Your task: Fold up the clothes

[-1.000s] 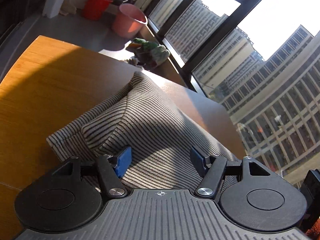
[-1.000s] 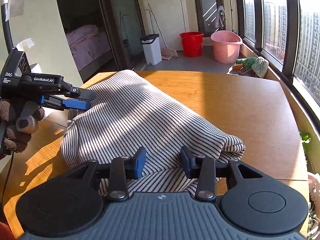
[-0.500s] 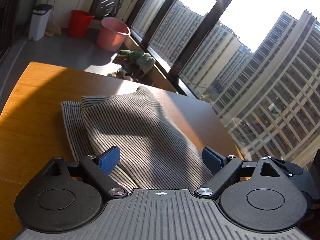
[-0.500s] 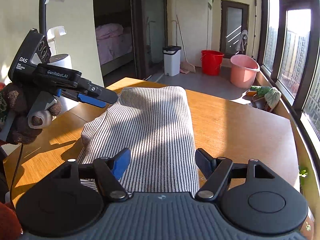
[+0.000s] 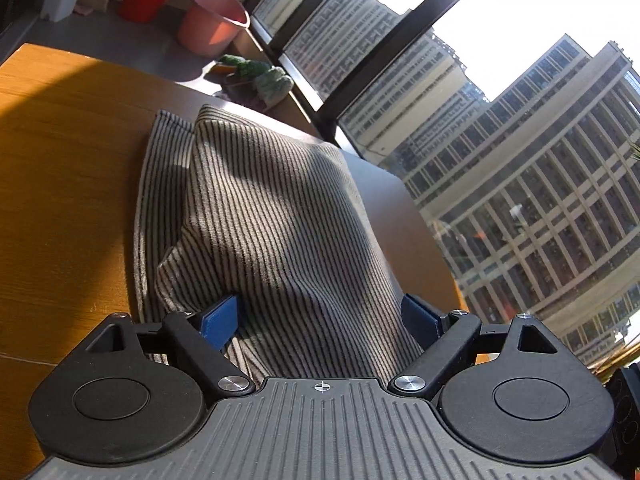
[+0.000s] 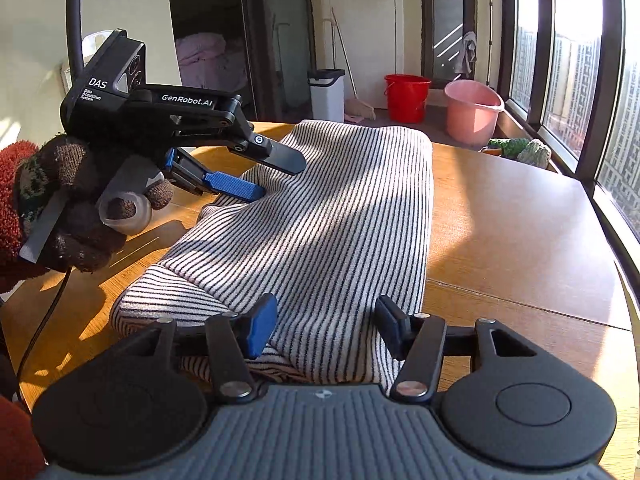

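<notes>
Now both the left gripper (image 5: pixel 326 320) and right gripper (image 6: pixel 326 326) straddle the striped garment (image 6: pixel 320 216), jaws apart, closing slightly.

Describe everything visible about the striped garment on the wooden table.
The black-and-white striped knit garment lies folded lengthwise on the wooden table, a long soft band with a second layer showing along one edge. Sunlight and shadow streak it. The left gripper stands open over one side edge and the right gripper open over the near end; neither visibly pinches it.
</notes>
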The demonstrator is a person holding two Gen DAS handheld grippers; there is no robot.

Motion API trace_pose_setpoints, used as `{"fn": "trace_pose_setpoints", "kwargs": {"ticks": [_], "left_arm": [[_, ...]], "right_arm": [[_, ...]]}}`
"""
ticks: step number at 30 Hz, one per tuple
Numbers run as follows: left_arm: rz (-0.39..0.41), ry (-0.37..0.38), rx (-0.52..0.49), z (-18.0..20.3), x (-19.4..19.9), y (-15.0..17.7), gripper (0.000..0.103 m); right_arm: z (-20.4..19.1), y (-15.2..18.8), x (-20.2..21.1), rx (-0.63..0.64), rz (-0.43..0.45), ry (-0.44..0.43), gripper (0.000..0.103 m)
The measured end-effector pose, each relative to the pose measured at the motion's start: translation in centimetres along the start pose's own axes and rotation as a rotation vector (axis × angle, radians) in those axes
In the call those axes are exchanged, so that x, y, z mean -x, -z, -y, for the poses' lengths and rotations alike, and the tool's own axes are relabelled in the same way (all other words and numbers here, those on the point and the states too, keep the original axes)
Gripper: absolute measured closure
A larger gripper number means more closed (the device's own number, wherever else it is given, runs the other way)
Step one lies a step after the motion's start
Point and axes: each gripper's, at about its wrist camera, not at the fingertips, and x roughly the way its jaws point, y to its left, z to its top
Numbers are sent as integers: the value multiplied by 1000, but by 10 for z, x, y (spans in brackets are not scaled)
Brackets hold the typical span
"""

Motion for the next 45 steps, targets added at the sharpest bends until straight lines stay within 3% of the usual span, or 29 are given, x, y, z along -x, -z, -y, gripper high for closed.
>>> {"fn": "trace_pose_setpoints", "kwargs": {"ticks": [3, 6, 8, 10, 13, 16, 21, 27, 29, 33, 36, 39, 42, 45], "left_arm": [[17, -30, 30, 0, 0, -6, 15], [47, -62, -10, 7, 13, -2, 11], [54, -75, -34, 10, 23, 4, 11], [61, -89, -59, 13, 32, 9, 10], [81, -112, -91, 17, 46, 14, 8], [117, -145, -107, 16, 62, 13, 7], [160, -214, -122, 6, 85, 16, 4], [181, -265, -163, 1, 115, 21, 4], [175, -271, -227, 4, 124, 26, 3], [144, -258, -397, 14, 137, 39, 1], [89, -232, -650, 37, 136, 63, 0], [31, -225, -847, 54, 119, 84, 0], [-25, -234, -1026, 66, 91, 103, 0], [-27, -256, -1161, 73, 63, 112, 0]], "right_arm": [[-13, -10, 12, 38, 42, -66, 47], [-16, -9, 10, 39, 8, -160, 38], [-15, 0, -2, 58, -29, -149, 37], [-12, 8, -12, 84, -39, -133, 29], [-6, -3, -16, 69, -40, -101, 28], [-5, -9, -3, 97, -18, -142, 28], [-40, -8, 15, 340, 1, -187, 28], [-79, 13, -14, 623, -12, -143, 28], [-81, 10, -17, 643, -17, -152, 32], [-35, -26, -31, 209, -142, -293, 39], [11, -37, -45, -158, -210, -418, 46], [35, -33, -55, -324, -234, -491, 50], [39, -29, -57, -362, -235, -506, 52], [33, -29, -53, -324, -226, -494, 52]]}}
